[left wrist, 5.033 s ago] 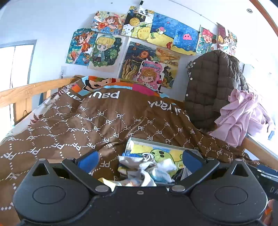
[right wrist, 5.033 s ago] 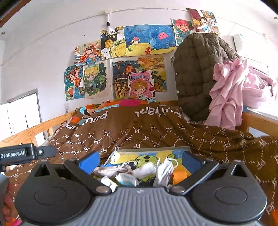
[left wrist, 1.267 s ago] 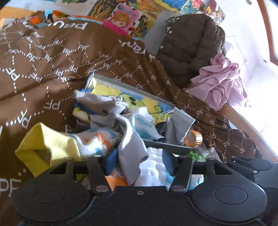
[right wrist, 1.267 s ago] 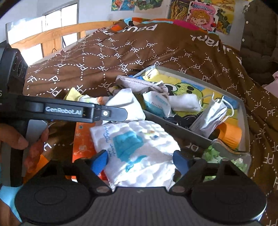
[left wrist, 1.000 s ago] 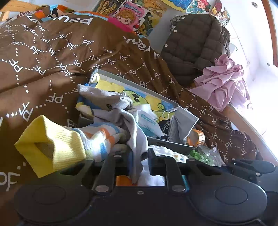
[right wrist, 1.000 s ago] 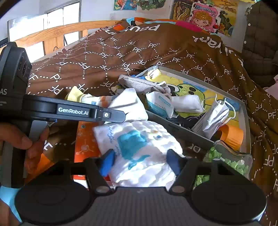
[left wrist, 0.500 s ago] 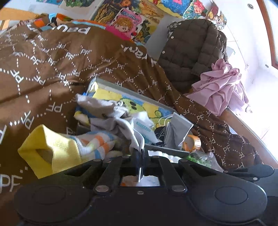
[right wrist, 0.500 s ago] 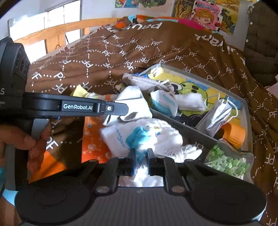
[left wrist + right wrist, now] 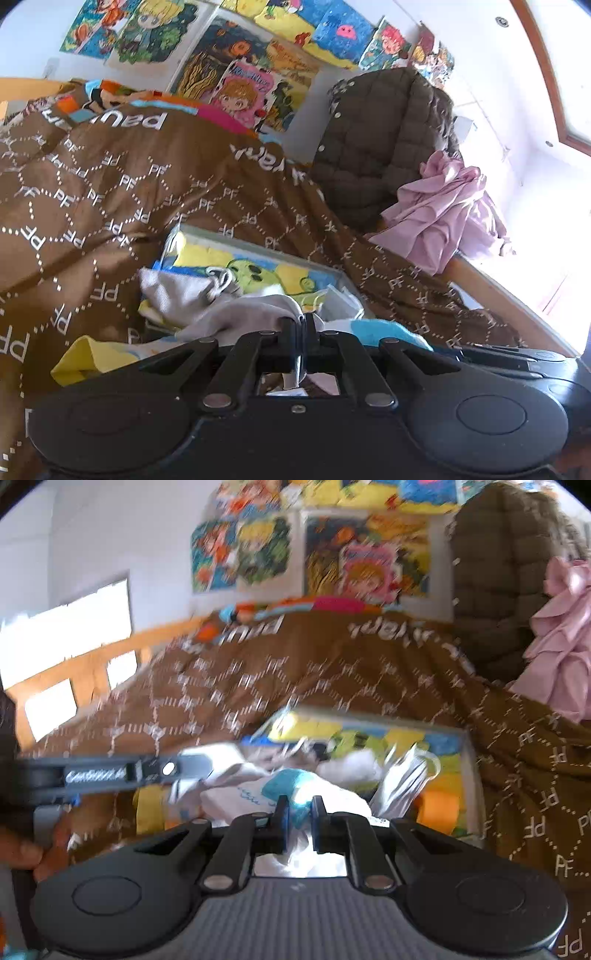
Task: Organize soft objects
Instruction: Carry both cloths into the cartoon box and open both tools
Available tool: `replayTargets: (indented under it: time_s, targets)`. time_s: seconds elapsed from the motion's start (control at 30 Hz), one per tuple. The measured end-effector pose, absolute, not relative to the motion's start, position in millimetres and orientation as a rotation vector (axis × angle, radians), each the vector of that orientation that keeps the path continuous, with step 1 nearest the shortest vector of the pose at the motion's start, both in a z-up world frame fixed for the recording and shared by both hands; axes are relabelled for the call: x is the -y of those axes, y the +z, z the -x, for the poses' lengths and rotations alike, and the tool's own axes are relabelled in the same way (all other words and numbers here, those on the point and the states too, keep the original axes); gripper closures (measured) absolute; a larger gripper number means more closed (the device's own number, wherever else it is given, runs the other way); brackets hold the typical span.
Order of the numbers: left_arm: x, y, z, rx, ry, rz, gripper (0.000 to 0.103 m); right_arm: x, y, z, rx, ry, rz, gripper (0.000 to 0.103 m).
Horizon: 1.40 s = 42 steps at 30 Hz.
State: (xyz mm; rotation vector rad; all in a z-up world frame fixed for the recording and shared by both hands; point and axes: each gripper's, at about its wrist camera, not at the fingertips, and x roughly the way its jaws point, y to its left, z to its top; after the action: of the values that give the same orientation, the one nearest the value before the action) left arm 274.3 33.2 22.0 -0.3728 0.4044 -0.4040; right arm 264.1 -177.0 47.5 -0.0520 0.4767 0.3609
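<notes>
Here the left gripper [image 9: 300,325] has its fingers pinched tight on a grey sock [image 9: 243,314], held above the near edge of the tray [image 9: 258,245] on the brown blanket [image 9: 110,192]. The right gripper [image 9: 298,814] clamps a white cloth with a blue print [image 9: 291,794] just in front of the same tray [image 9: 469,775]; that view is blurred.

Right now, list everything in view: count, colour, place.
blanket: one, brown, covering bed
tray: one, grey rim, on blanket
grey cloth: one, pinched by left gripper
white cloth: one, blue print, pinched by right gripper
sock: one, yellow cuff, left of tray
masks: several, white, in tray
jacket: one, brown, hanging behind bed
pink garment: one, beside jacket
posters: many, colourful, on wall
left gripper: shut
right gripper: shut
hand: one, holding left gripper
</notes>
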Motion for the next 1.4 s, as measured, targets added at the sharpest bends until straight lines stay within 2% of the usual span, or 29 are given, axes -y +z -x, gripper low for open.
replayTargets:
  time_s: [0.37, 0.73, 1.0, 1.4]
  targets:
    - [-20.9, 59.7, -257.2, -0.364, -0.429, 0.381, 0.101, 210.7, 60.1, -271.1, -0.326, 0.243, -0.065, 0.091]
    - [-1.9, 96.3, -360.4, -0.329, -0.389, 0.353, 0.101, 210.3, 52.7, -345.2, -0.272, 0.195, -0.148, 0.090]
    - [27.0, 64.5, -420.7, -0.375, -0.396, 0.330, 0.101, 221.4, 29.8, -389.8, -0.325, 0.170, -0.191, 0.090]
    - [24.5, 9.4, -432.8, -0.568, -0.280, 0.365, 0.100, 225.0, 9.9, -398.0, -0.423, 0.159, -0.189, 0.087]
